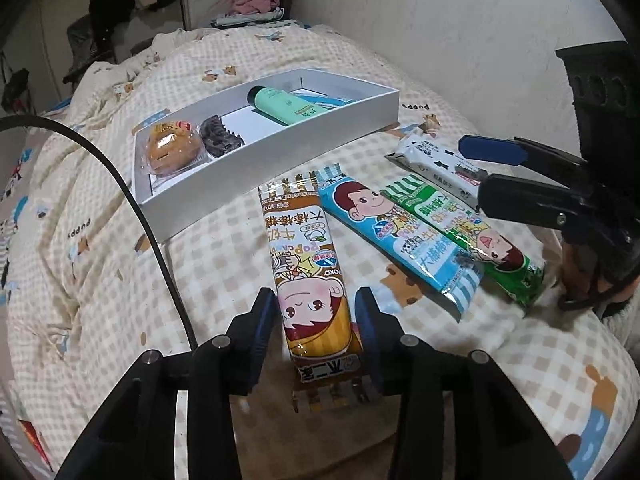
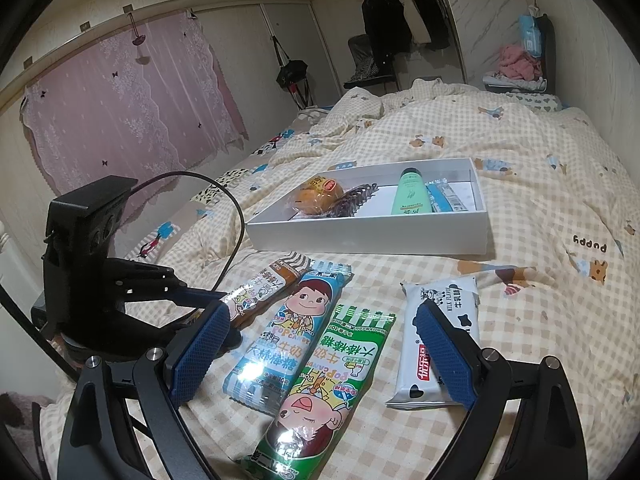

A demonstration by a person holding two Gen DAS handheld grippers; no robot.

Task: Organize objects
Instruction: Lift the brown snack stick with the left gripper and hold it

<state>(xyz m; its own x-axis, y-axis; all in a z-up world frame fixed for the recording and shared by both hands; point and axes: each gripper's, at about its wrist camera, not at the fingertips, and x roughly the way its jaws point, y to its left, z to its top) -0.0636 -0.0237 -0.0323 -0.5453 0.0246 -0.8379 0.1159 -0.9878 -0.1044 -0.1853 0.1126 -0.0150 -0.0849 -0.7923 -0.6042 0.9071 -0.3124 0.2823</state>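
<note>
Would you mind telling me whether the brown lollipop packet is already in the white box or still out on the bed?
Out: the brown lollipop packet lies on the checked quilt before the white box, between the left gripper pads.

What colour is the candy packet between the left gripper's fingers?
Brown candy packet with white stripes and a cartoon face; clearest in the left wrist view.

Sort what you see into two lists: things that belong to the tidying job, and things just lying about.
Job: brown candy packet in the left gripper; blue packet; green packet; white milk packet; white box.

Lying about: pink curtain; hanging clothes; black cable.
</note>
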